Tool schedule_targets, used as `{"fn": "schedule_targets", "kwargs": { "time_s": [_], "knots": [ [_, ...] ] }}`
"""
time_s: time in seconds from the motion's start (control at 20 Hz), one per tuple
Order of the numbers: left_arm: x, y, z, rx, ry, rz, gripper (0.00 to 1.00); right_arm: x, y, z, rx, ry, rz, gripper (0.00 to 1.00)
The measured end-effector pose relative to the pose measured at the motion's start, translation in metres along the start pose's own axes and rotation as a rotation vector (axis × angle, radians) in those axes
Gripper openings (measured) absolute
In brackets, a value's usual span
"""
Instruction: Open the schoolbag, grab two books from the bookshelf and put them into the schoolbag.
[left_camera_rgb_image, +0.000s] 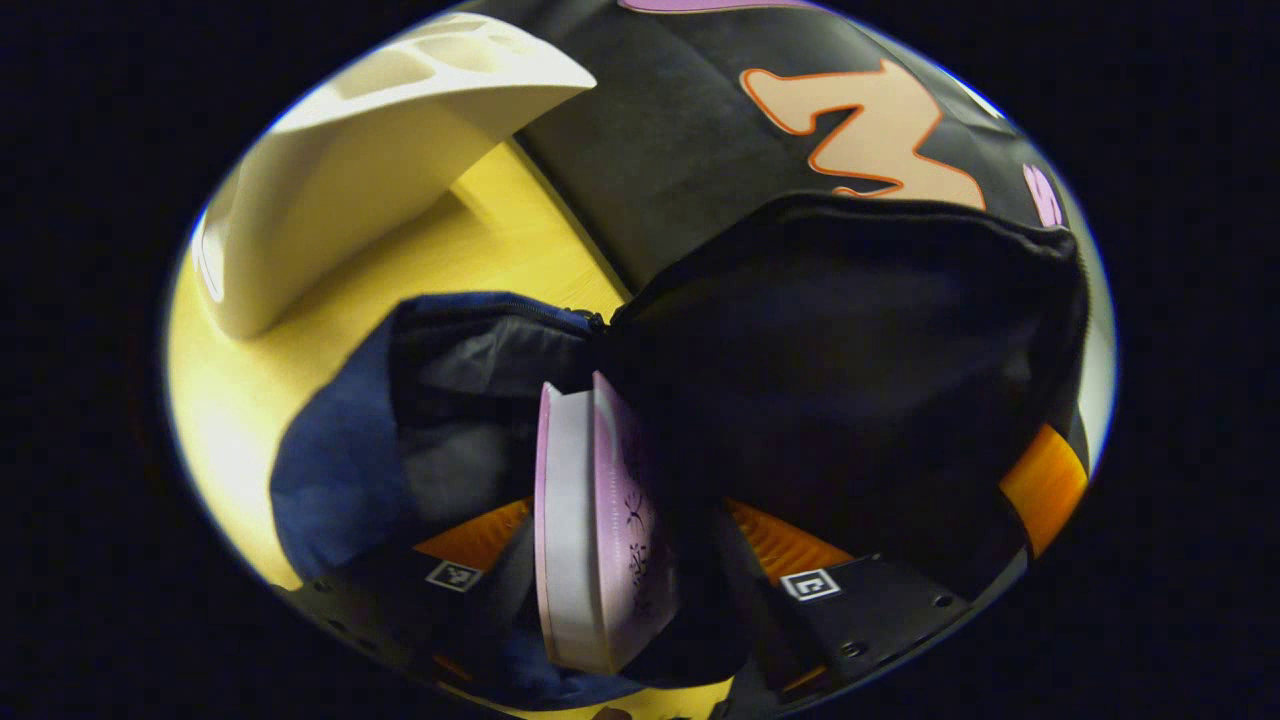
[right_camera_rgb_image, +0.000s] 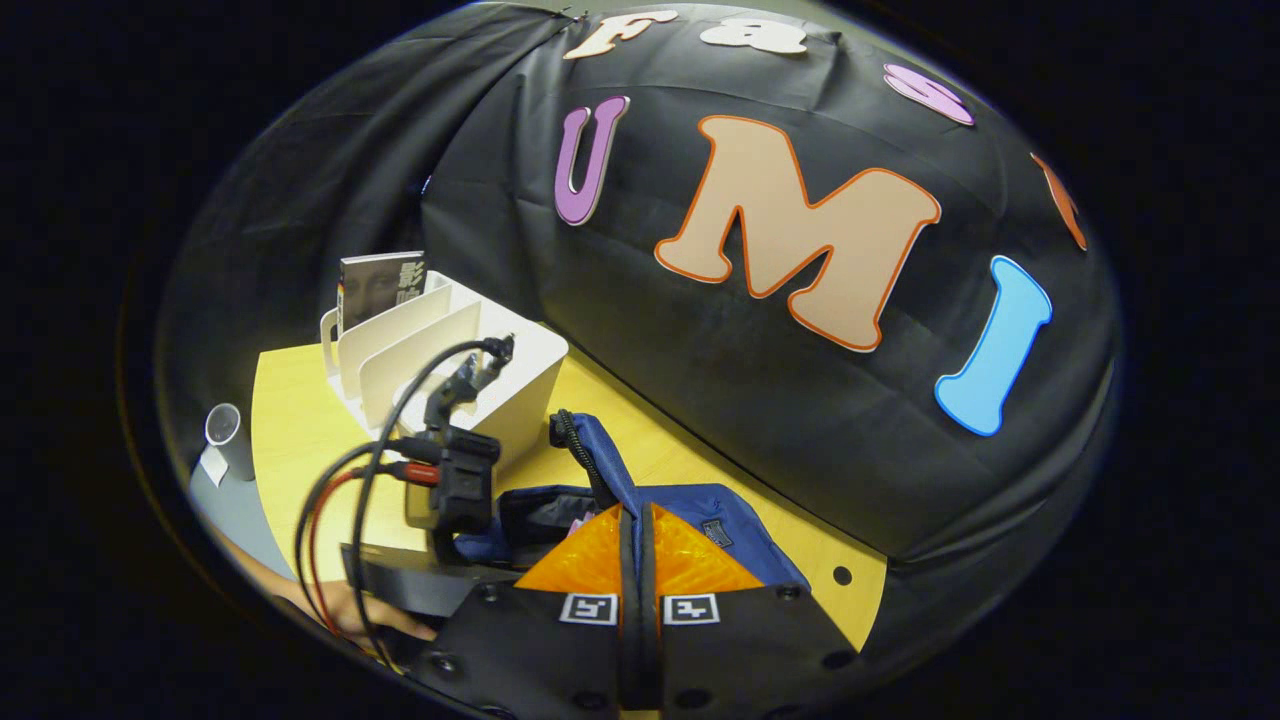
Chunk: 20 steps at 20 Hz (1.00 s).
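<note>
The schoolbag (left_camera_rgb_image: 840, 380) gapes below the pink book (left_camera_rgb_image: 600, 520) pinched in the left gripper's (left_camera_rgb_image: 610, 570) jaws: lower it spine-straight, while the right gripper (right_camera_rgb_image: 637, 560), jaws pressed together on the bag's strap (right_camera_rgb_image: 590, 460), holds the mouth up.

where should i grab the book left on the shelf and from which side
Grip the book by its top edge, coming from above. It stands upright in the far slot of the white bookshelf, and the dividers hide its lower part, so that edge is what sticks out.

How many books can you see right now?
2. A pink book sits between the left gripper's jaws, going into the schoolbag. A dark book stands in the white bookshelf. More may be hidden inside the bag.
</note>
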<state>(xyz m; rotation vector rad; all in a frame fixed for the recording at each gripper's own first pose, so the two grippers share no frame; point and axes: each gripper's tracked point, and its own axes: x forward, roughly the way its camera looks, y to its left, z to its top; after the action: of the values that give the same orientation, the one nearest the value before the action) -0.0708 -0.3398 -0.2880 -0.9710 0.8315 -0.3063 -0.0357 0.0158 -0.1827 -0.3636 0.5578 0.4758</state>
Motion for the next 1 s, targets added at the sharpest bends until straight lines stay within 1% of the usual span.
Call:
{"fn": "schedule_targets", "kwargs": {
  "time_s": [0.05,0.1,0.25,0.4,0.5,0.6,0.7,0.85,1.0],
  "knots": [
    [-0.012,-0.002,0.005,0.026,0.000,0.010,0.95,0.000,-0.002,0.001,0.002,-0.001,-0.003,0.03],
    [-0.024,-0.005,0.010,0.045,-0.001,0.012,0.95,0.001,-0.002,0.001,0.006,-0.002,-0.004,0.03],
    [-0.061,-0.021,0.036,0.102,-0.038,-0.015,0.95,0.003,-0.004,0.000,0.023,-0.003,-0.007,0.03],
    [-0.094,-0.038,0.066,0.193,-0.064,-0.043,0.95,0.006,-0.004,0.001,0.040,0.001,-0.010,0.03],
    [-0.115,-0.046,0.093,0.247,-0.110,-0.053,0.95,0.006,-0.005,0.002,0.042,0.000,-0.015,0.03],
    [-0.135,-0.052,0.125,0.259,-0.170,-0.053,0.94,0.007,-0.006,0.003,0.041,-0.001,-0.024,0.03],
    [-0.155,-0.054,0.156,0.245,-0.214,-0.055,0.94,0.008,-0.008,0.003,0.043,0.001,-0.033,0.03],
    [-0.188,-0.048,0.207,0.261,-0.281,-0.026,0.94,0.010,-0.008,0.004,0.045,0.006,-0.044,0.03],
    [-0.217,-0.036,0.255,0.282,-0.344,0.019,0.94,0.010,-0.008,0.003,0.041,0.012,-0.055,0.03]
  ]
}}
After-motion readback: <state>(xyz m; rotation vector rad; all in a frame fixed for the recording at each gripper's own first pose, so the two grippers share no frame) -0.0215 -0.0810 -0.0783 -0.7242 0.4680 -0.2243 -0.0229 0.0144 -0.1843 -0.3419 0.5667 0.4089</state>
